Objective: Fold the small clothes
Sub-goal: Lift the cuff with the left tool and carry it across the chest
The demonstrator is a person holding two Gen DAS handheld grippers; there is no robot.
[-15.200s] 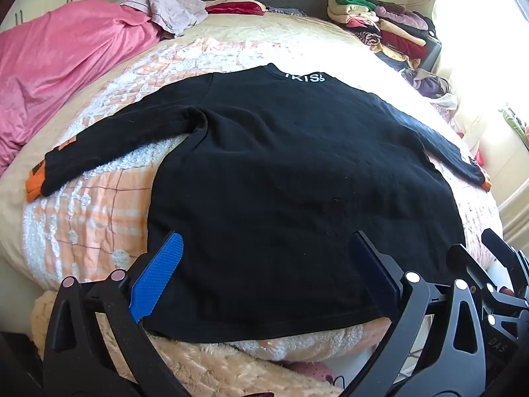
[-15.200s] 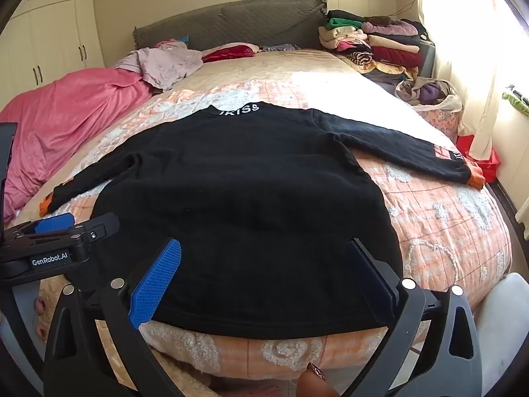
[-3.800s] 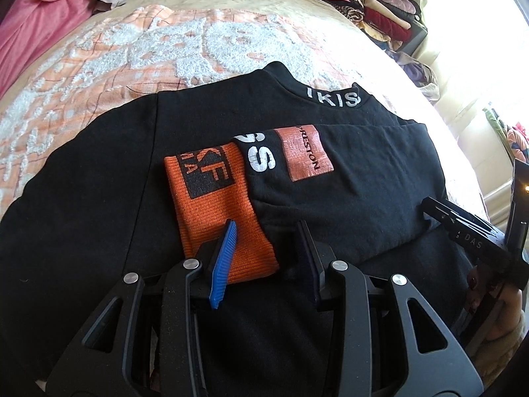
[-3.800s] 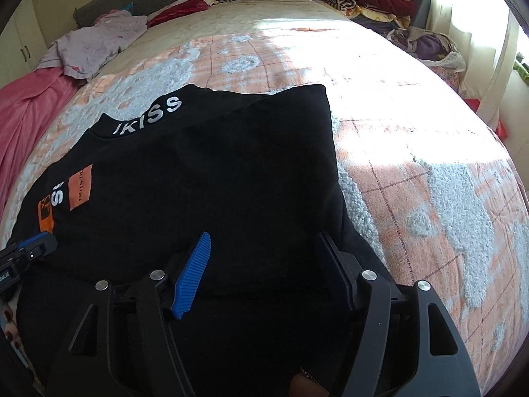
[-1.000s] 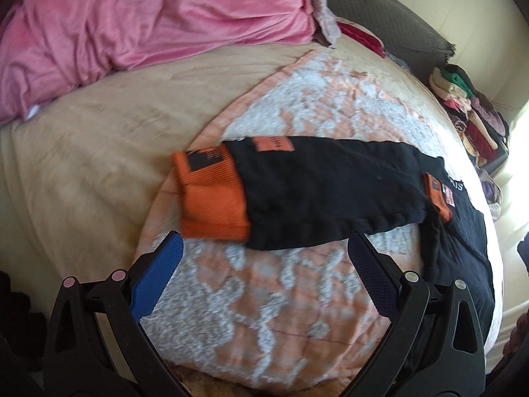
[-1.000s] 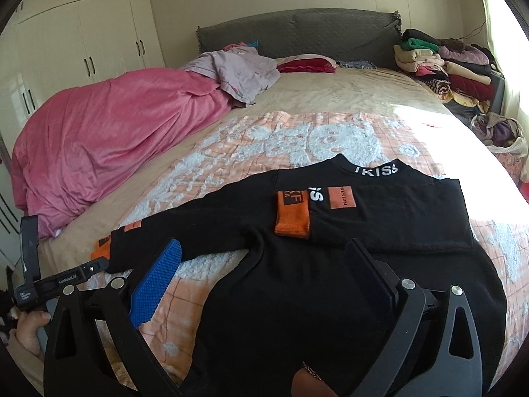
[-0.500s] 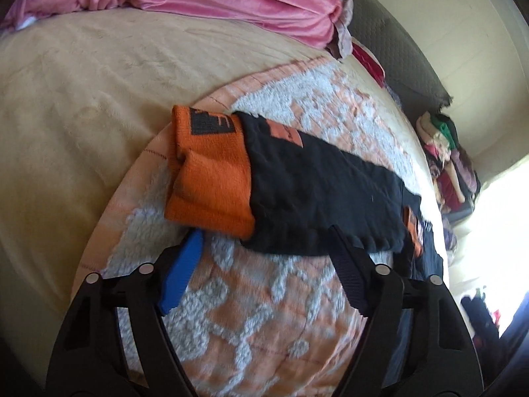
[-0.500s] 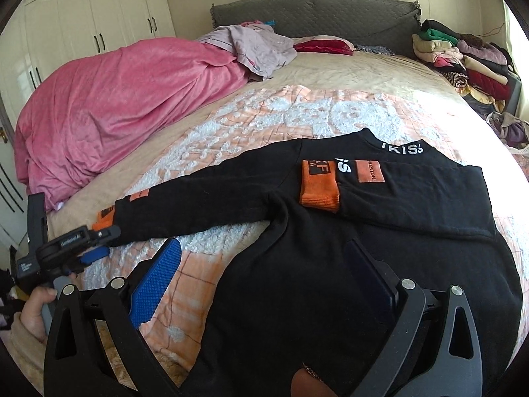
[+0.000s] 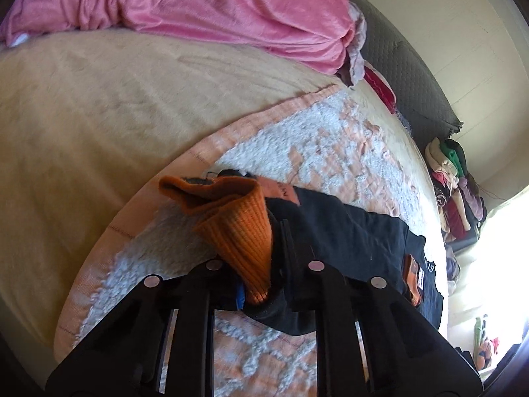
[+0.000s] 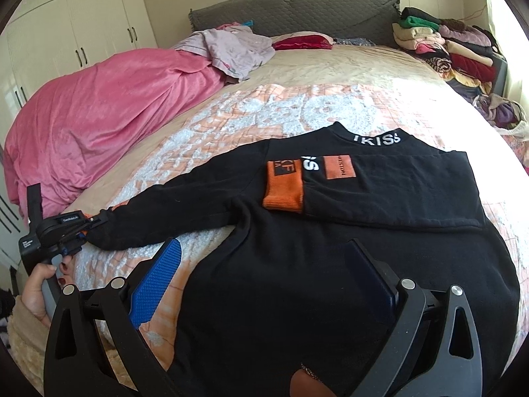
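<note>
Closure of the left hand-held gripper point(image 9: 261, 284) is the change: a second ago its jaws stood wide apart above the outstretched sleeve, and they are now closing with the orange cuff point(image 9: 238, 231) bunched between them, the ribbed fabric lifted into a peak, so the cuff is grasped. In the right wrist view the same gripper point(image 10: 89, 228) sits at the near left end of that sleeve, carried by a hand point(image 10: 39, 284). The right hand-held gripper point(image 10: 264, 278) is released, its pads spread and nothing between them, hovering over the near part of the black sweater point(image 10: 314, 264), which lies flat on the patterned blanket point(image 10: 281, 109) of the bed. For the task this means, as a judgement, that the second sleeve fold can begin: the other sleeve point(image 10: 380, 192) already lies folded across the chest. Counts: one sweater; two sleeves, one folded and one extended; two orange cuffs; two grippers; one pink quilt point(image 10: 99, 112) at the far left; one stack of folded clothes point(image 10: 443, 46) at the far right.
</note>
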